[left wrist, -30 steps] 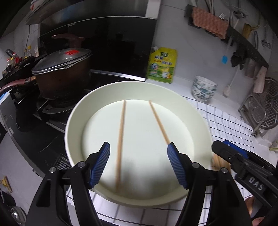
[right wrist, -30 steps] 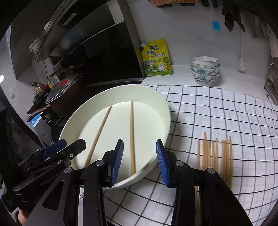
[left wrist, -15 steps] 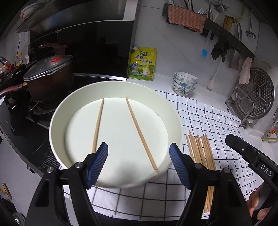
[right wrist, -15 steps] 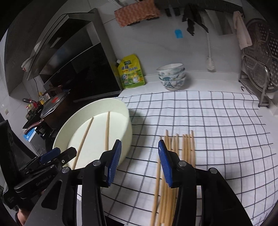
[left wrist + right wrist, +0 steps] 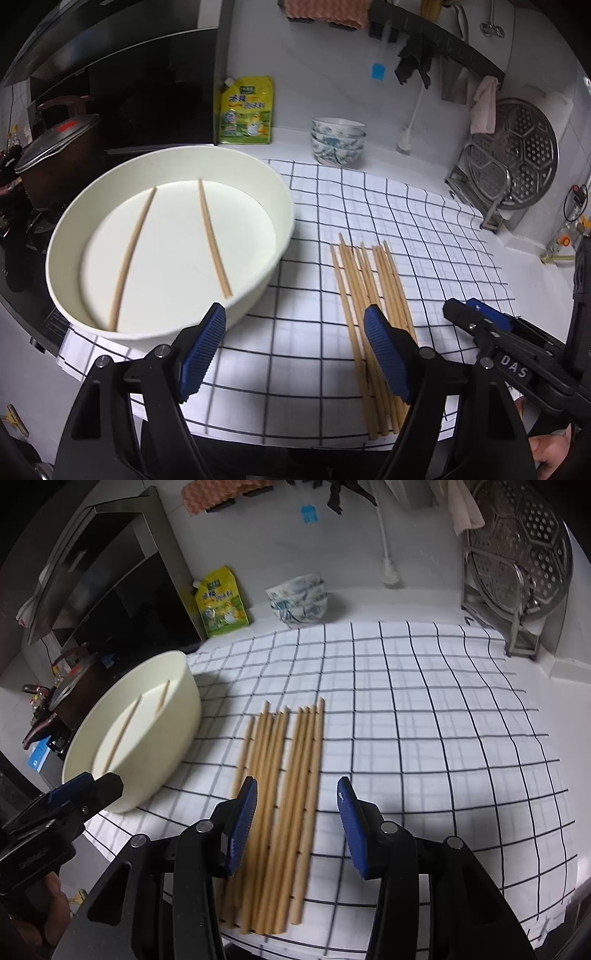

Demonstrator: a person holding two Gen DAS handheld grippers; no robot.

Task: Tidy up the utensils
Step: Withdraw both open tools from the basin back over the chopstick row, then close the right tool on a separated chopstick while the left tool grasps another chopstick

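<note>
Far left: a lidded pot (image 5: pixel 59 147) sits on the stove (image 5: pixel 33 229). Next, a cream basin (image 5: pixel 258 173) rests on the left edge of the checked cloth (image 5: pixel 424 229), its rim overhanging toward the stove. Two chopsticks (image 5: pixel 212 236) lie apart on the basin floor, splayed slightly.

Left gripper (image 5: pixel 295 349): jaws spread wide, nothing between them, held above the cloth between basin and loose sticks; its left pad is near the basin wall, its right pad overlaps the bundle in view.

Centre: a bundle of chopsticks (image 5: pixel 280 794) lies flat on the cloth, roughly parallel, just beside the basin, not touching it. Count uncertain; lower ends blurred.

Right gripper (image 5: pixel 297 827): jaws spread, empty, hovering over the near end of the bundle with several sticks lying between the pads in view. Contact cannot be determined.

Rear: yellow pouch (image 5: pixel 247 110) against the wall, stacked bowls (image 5: pixel 338 144) beside it. Far right: perforated steamer plate (image 5: pixel 517 158) upright in a rack.
</note>
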